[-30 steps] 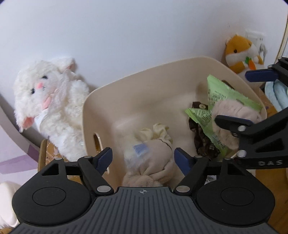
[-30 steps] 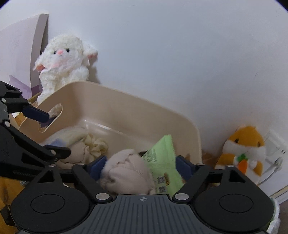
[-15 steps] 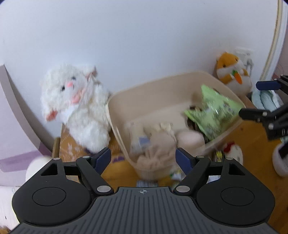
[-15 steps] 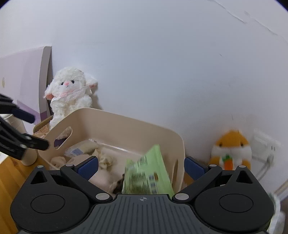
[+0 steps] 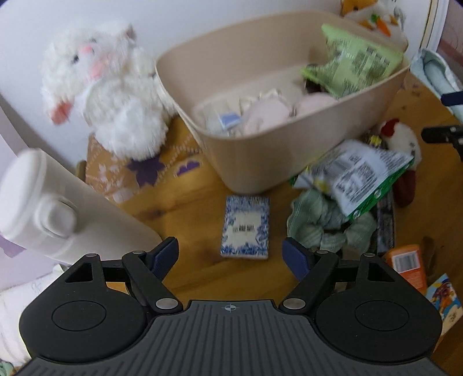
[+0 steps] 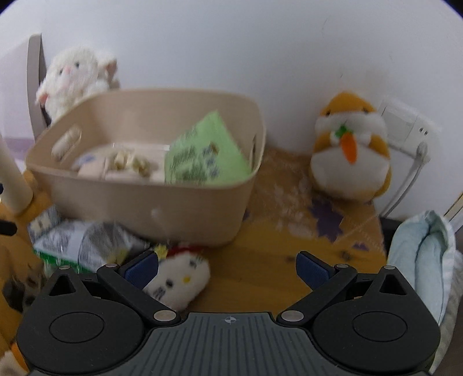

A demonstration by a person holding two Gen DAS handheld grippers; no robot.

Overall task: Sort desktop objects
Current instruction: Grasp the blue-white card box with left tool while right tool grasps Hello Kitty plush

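Left gripper [image 5: 230,254] – jaws apart, empty – points at blue-and-white patterned packet [image 5: 246,227], lying lengthwise before beige plastic bin [image 5: 260,162].

the white plush lamb [image 5: 107,86] is smeared by motion blur, its face barely readable. inside the beige bin [image 5: 260,162] the pale soft things and a small blue-labelled packet [image 5: 228,120] run together, so i can't tell what each is. the print on the green snack bag [image 5: 356,60] is illegible, and so is the label on the blue patterned pack [image 5: 246,228] lying on the bench [image 5: 196,202]. the orange box [image 5: 408,266] is partly behind the left claw's [image 5: 230,256] frame. the orange hamster plush [image 5: 370,14] is cut off by the top edge. from the right wrist view, the small white plush with the red bow [image 6: 179,277] is half hidden under the right claw's [image 6: 228,267] arm, and the light blue cloth [image 6: 425,260] runs off the right edge.
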